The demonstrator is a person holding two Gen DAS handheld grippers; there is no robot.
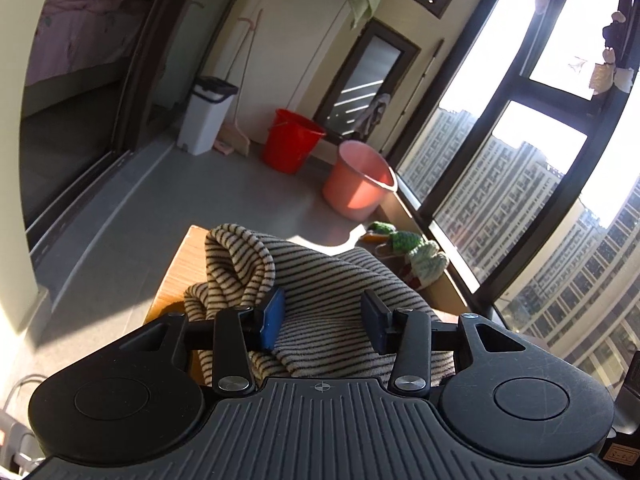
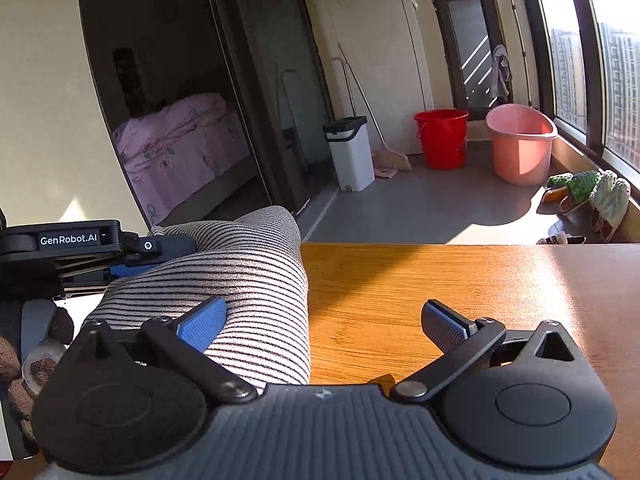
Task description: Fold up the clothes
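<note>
A cream garment with dark stripes (image 1: 320, 276) lies bunched on the wooden table (image 1: 180, 276). My left gripper (image 1: 324, 316) is open, its blue pads apart just over the cloth, with a rolled sleeve to its left. In the right wrist view the same striped garment (image 2: 240, 284) lies folded at the table's left side. My right gripper (image 2: 324, 324) is wide open; its left fingertip (image 2: 204, 322) rests on the cloth and its right fingertip is over bare wooden table (image 2: 440, 276). The left gripper's body (image 2: 80, 244) shows at the far left, behind the garment.
On the floor beyond the table stand a red bucket (image 2: 440, 138), a pink tub (image 2: 520, 148), a white bin (image 2: 352, 152) and a broom. Green and white knitted slippers (image 2: 588, 196) lie by the window ledge. A bedroom doorway with a pink bed (image 2: 180, 148) is at left.
</note>
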